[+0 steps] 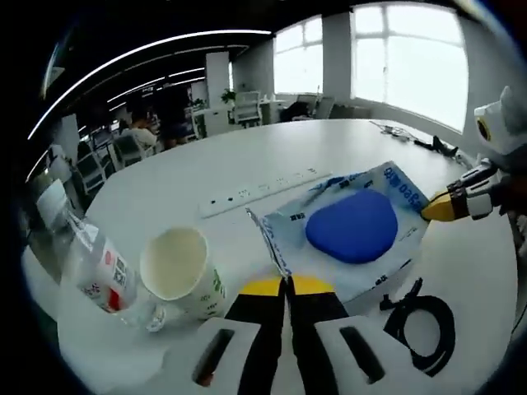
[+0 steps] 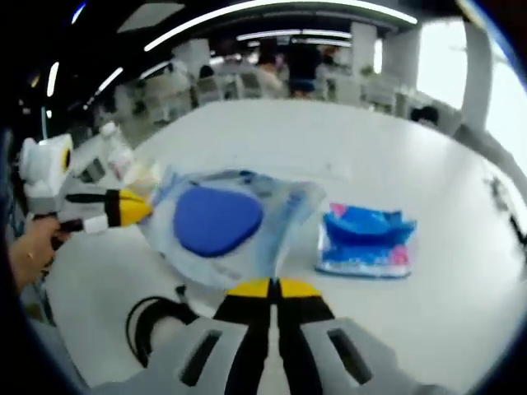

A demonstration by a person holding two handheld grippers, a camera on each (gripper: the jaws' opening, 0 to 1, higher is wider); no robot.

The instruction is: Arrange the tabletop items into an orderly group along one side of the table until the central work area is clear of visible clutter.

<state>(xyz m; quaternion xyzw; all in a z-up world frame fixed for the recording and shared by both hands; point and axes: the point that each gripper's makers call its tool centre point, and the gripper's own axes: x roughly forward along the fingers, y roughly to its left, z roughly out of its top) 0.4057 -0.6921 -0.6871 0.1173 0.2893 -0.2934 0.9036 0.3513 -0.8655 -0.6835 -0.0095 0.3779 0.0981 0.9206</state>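
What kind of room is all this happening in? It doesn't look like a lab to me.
Most likely an open-plan office. A big white table carries a long power strip, rows of desks and chairs stretch behind it with people seated, and strip lights and large windows run along the room.

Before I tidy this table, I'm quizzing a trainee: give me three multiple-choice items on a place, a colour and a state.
1. The long white power strip lies: A on the clear plastic packet; B beyond it on the white table; C inside a box.
2. The oval pad inside the packet is: A red; B blue; C green.
3. The white paper cup is: A upright; B on its side; C crushed flat.
Answers: B, it rests on the table past the packet; B, blue in both views; B, its mouth faces sideways.
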